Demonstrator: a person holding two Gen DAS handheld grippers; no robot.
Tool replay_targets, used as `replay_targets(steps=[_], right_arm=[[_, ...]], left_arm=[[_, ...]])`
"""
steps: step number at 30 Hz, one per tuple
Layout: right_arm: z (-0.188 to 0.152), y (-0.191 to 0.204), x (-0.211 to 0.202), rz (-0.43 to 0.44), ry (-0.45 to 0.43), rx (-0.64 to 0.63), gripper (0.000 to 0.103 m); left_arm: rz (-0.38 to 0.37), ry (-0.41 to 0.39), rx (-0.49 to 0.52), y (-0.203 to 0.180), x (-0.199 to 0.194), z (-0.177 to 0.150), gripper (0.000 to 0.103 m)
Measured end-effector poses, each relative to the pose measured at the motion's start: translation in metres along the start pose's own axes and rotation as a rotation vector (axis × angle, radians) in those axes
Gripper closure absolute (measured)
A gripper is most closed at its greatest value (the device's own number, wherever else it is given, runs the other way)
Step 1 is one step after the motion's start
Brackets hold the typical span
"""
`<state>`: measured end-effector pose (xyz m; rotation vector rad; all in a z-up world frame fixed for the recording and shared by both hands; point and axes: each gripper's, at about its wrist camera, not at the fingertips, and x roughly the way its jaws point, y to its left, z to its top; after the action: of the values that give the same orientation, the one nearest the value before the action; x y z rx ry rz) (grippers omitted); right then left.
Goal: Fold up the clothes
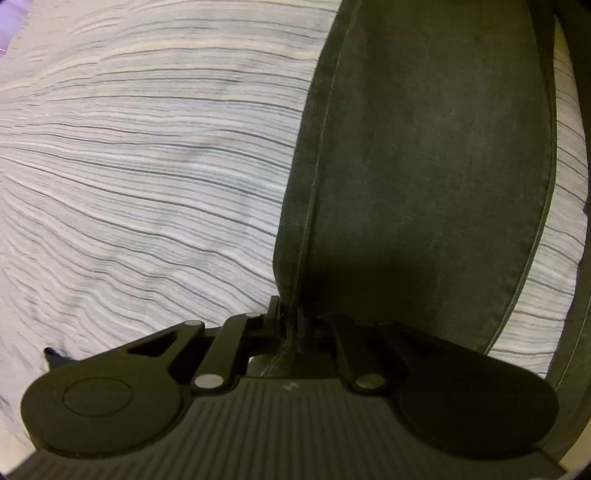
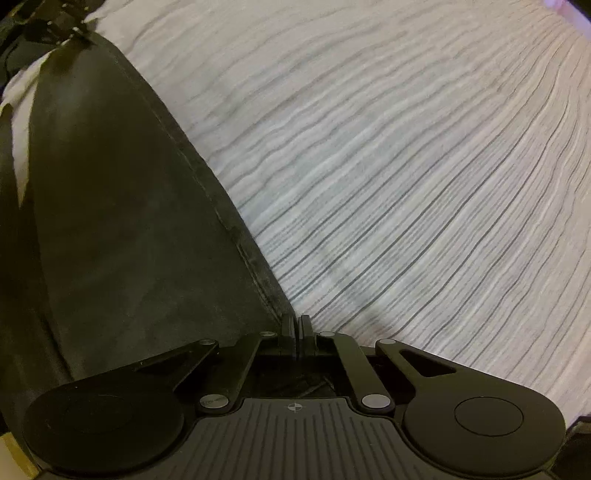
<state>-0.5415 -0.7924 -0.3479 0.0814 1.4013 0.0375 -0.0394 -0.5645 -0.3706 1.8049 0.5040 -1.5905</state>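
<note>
A dark grey-green garment with stitched seams hangs stretched above the bed in both views. In the left wrist view the garment (image 1: 424, 166) runs up from my left gripper (image 1: 290, 317), which is shut on its seamed edge. In the right wrist view the garment (image 2: 122, 221) spreads to the left, and my right gripper (image 2: 296, 325) is shut on its hemmed corner. The other gripper (image 2: 70, 26) shows at the top left, holding the garment's far corner. The rest of the garment is out of frame.
A white bedspread with thin grey stripes (image 1: 147, 166) lies under the garment and fills the background in both views (image 2: 406, 166). A purple-lit strip (image 1: 7, 22) shows at the far corner.
</note>
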Motion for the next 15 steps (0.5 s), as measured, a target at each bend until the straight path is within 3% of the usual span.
replay_targets(steps=[5,15], right_arm=[[-0.002,0.015,-0.018,-0.006,-0.022,-0.008,0.103],[-0.04,0.107,-0.086,-0.117,-0.087,-0.1,0.103]], left_arm=[[0.066,-0.049,-0.03,-0.009,-0.042,-0.007,0.098],[0.079,-0.108,-0.057,-0.125,-0.136,-0.055,0.099]])
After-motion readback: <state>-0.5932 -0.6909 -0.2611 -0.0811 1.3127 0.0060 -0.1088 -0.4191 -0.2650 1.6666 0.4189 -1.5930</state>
